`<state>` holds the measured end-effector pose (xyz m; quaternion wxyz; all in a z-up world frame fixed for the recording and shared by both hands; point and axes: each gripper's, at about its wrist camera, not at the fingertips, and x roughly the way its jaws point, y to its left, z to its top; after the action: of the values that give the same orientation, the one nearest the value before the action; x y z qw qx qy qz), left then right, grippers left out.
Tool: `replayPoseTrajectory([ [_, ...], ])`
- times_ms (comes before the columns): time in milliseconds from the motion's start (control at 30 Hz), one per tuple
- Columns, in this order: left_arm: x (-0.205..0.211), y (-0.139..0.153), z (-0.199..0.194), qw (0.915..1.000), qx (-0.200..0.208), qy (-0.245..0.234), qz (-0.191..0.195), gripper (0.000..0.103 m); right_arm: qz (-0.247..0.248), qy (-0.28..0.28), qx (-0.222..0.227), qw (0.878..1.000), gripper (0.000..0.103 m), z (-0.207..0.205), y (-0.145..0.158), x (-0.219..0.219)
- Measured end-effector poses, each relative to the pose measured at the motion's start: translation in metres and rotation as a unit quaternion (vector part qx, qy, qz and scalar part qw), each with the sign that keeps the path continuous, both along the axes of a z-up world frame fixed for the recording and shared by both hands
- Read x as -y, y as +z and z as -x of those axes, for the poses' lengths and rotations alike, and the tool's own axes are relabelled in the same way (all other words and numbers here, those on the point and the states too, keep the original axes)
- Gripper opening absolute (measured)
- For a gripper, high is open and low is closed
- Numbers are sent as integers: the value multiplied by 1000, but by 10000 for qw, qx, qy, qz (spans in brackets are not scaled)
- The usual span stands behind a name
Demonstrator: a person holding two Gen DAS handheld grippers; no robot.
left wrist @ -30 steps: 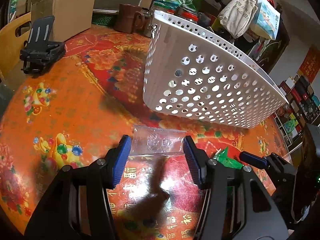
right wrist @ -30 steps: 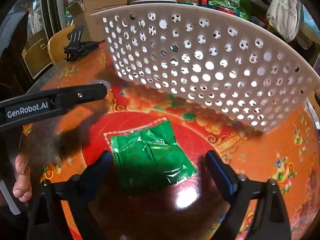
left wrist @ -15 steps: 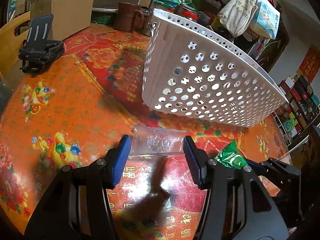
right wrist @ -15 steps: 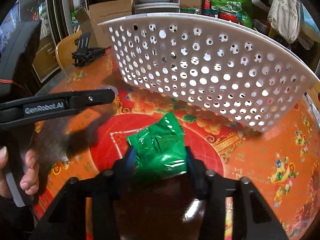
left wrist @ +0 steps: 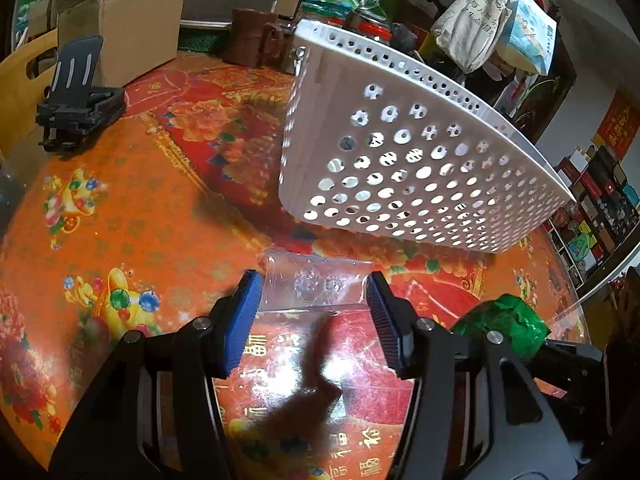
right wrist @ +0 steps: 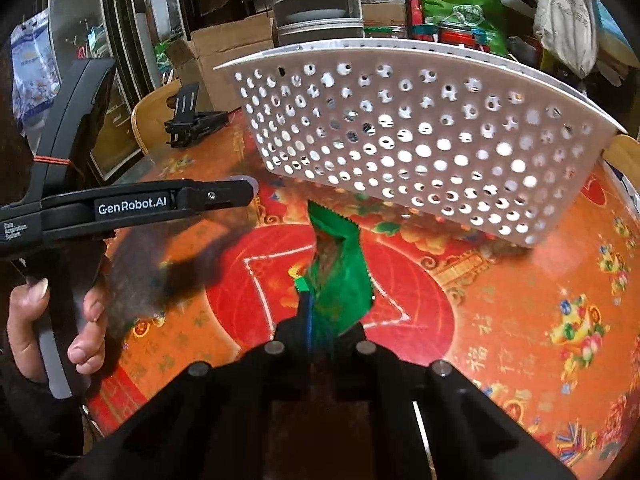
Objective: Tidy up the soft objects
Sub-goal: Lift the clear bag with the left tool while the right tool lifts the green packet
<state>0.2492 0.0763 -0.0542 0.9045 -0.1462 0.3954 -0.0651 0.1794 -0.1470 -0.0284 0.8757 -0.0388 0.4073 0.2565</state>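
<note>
My left gripper (left wrist: 314, 312) is shut on a clear plastic bag (left wrist: 316, 288); both blue pads press its curled side edges just above the table. From the right wrist view that gripper (right wrist: 240, 190) hangs over its own shadow. My right gripper (right wrist: 320, 320) is shut on a crumpled green foil bag (right wrist: 340, 276), which stands up from between the pads. The same green bag (left wrist: 504, 324) shows at the lower right of the left wrist view. A white perforated basket (left wrist: 400, 168) stands behind both bags; its wall (right wrist: 420, 140) fills the far side of the right wrist view.
The round table (left wrist: 120, 220) has a glossy orange and red cover. A black folding stand (left wrist: 76, 100) sits at its far left edge, a cardboard box (left wrist: 120, 20) and brown mug (left wrist: 248, 40) behind. Tote bags (left wrist: 472, 28) hang beyond the basket. A person's hand (right wrist: 32, 320) holds the left gripper's handle.
My right gripper's jaws closed from wide apart onto the flat green bag, crumpling it upright, and moved slightly. The left gripper and its clear bag stayed put.
</note>
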Motion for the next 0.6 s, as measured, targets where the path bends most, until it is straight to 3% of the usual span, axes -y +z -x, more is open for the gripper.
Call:
replayPoseTrajectory([
  [233, 8, 10, 11, 9994, 318, -108, -106, 52, -166, -208, 166, 9995, 5, 9, 11, 24],
  [433, 28, 31, 32, 9935, 944, -200, -608, 52, -250, -363, 335, 9985, 5, 17, 24, 44],
  [600, 38, 44, 41, 9927, 983, -221, -670, 52, -249, -463, 470, 9975, 5, 21, 35, 59],
])
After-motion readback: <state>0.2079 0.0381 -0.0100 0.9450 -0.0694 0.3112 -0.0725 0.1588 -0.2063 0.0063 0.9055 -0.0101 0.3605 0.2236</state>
